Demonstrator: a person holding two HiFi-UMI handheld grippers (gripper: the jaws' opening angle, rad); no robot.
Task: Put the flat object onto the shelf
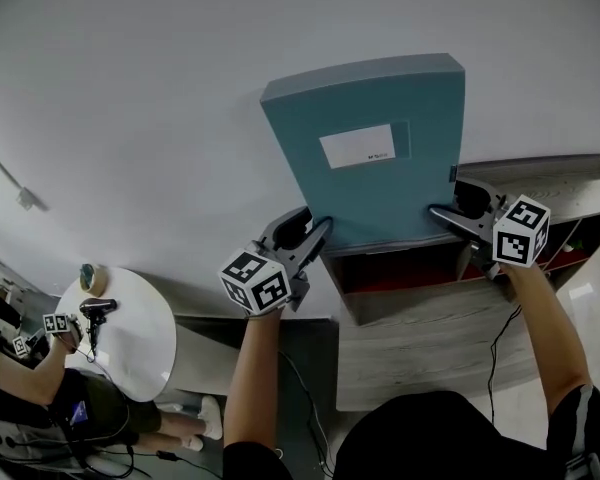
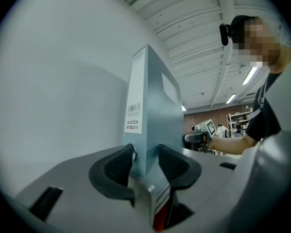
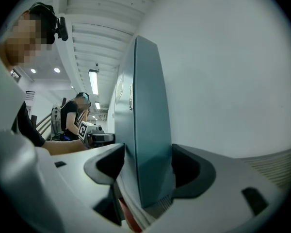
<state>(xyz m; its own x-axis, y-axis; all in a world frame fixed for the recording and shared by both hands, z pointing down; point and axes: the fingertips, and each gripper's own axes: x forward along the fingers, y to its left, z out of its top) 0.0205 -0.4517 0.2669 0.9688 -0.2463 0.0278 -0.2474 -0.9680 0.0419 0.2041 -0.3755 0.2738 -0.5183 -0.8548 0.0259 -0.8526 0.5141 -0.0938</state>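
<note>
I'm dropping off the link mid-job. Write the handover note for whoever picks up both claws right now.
Left claw: shut on the lower left edge of the teal folder.
Right claw: shut on the folder's lower right edge.
Folder: upright, label facing out, close to the white wall, bottom edge at the top of the wooden shelf.
Done: folder brought up to the shelf top. Whether its full weight rests there can't be told.
Left: check that it stands steady, probably leaning on the wall, then open both claws and draw back.
</note>
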